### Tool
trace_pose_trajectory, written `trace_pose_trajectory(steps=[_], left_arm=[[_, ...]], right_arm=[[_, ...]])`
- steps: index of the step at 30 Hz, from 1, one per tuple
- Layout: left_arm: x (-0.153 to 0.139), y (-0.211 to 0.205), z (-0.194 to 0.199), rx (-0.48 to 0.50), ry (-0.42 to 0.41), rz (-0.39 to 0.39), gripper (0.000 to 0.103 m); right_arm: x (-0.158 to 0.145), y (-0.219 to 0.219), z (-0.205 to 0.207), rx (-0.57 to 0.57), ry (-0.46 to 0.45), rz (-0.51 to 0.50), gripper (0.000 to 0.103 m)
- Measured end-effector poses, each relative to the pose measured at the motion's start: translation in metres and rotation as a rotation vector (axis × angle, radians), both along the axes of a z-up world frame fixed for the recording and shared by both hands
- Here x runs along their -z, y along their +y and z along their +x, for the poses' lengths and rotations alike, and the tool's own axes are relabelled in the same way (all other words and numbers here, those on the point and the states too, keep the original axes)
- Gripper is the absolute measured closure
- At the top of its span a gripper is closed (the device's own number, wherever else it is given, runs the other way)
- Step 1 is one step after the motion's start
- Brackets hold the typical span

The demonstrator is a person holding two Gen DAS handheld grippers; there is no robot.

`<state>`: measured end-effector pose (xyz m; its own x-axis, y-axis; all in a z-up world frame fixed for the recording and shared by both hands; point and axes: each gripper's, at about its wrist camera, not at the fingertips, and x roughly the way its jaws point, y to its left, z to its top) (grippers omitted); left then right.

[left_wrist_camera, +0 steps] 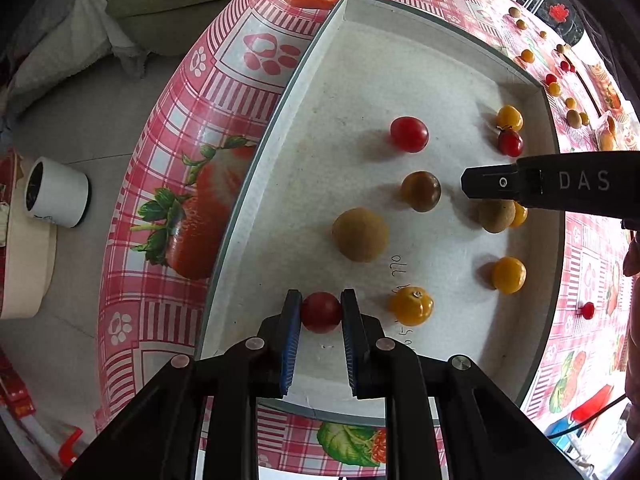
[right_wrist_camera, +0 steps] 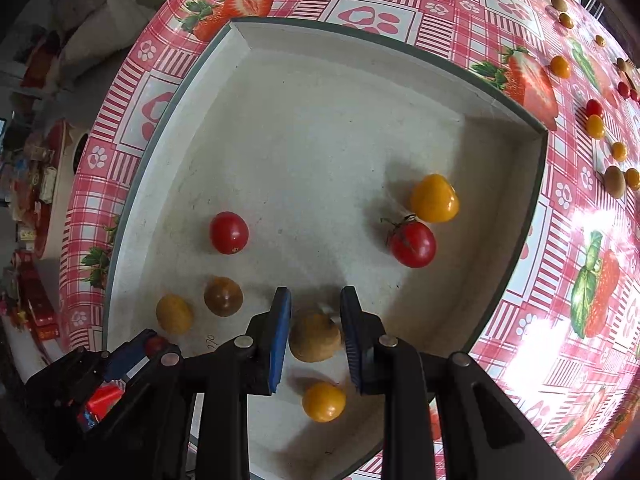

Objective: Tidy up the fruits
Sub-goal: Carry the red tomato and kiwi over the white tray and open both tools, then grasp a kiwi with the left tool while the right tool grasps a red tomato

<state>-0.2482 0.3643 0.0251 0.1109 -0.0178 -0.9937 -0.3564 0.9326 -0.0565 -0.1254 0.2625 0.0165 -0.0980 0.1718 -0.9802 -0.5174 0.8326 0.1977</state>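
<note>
A grey tiled floor (left_wrist_camera: 80,128) lies beside the table, with pale bedding or cushions (left_wrist_camera: 60,48) heaped at the far side and a white cylindrical pot (left_wrist_camera: 56,194) standing on the tiles. The table wears a glossy red-and-white checked cloth (left_wrist_camera: 168,152) printed with strawberries and paw marks (bright glare washes out part of it in the right wrist view). On the cloth sits a wide, shallow white tray (left_wrist_camera: 344,60) with a grey-green rim, its floor scuffed and faintly scribbled on. Most fruit lies inside the tray: a tan round fruit (left_wrist_camera: 360,234), a brownish tomato (left_wrist_camera: 421,191), a red tomato (left_wrist_camera: 409,134), an orange ribbed tomato (left_wrist_camera: 411,305). More small fruits (left_wrist_camera: 554,88) trail across the cloth beyond the tray's far corner. The left gripper (left_wrist_camera: 321,312) is clamped on a small red tomato (left_wrist_camera: 321,312) low over the tray's near edge. The right gripper (right_wrist_camera: 315,334) has its pads pressed on a tan longan-like fruit (right_wrist_camera: 314,338), above a yellow tomato (right_wrist_camera: 323,402).
</note>
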Motion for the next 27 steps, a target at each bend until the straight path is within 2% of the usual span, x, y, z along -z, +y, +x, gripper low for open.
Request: trace_pose_trajectory(steps=[3,5,6,7,16,21,27], left_arm=[[-0.001,-0.003,0.002,0.018,0.010,0.013,0.082],[-0.001,-0.005,0.003,0.023,0.013,0.028,0.060],[-0.004,-0.006,0.003,0.019,0.002,0.043,0.037],[-0.008,-0.006,0.003,0.017,-0.015,0.057,0.031],[-0.026,-0.015,0.018,0.057,-0.011,0.049,0.031],[-0.044,-0.028,0.038,0.108,-0.042,0.062,0.031],[-0.062,-0.054,0.068,0.198,-0.092,0.051,0.031]], right_arm=[[0.003,0.007,-0.002,-0.006,0.010,0.006,0.068],[0.002,0.008,0.000,-0.002,0.012,0.004,0.058],[-0.001,0.008,0.001,0.002,0.010,0.008,0.051],[-0.003,0.008,0.002,0.006,0.007,0.013,0.047],[-0.036,-0.010,0.007,0.061,-0.023,0.093,0.027],[-0.054,-0.046,0.010,0.131,-0.055,0.118,0.027],[-0.062,-0.111,0.011,0.236,-0.084,0.088,0.027]])
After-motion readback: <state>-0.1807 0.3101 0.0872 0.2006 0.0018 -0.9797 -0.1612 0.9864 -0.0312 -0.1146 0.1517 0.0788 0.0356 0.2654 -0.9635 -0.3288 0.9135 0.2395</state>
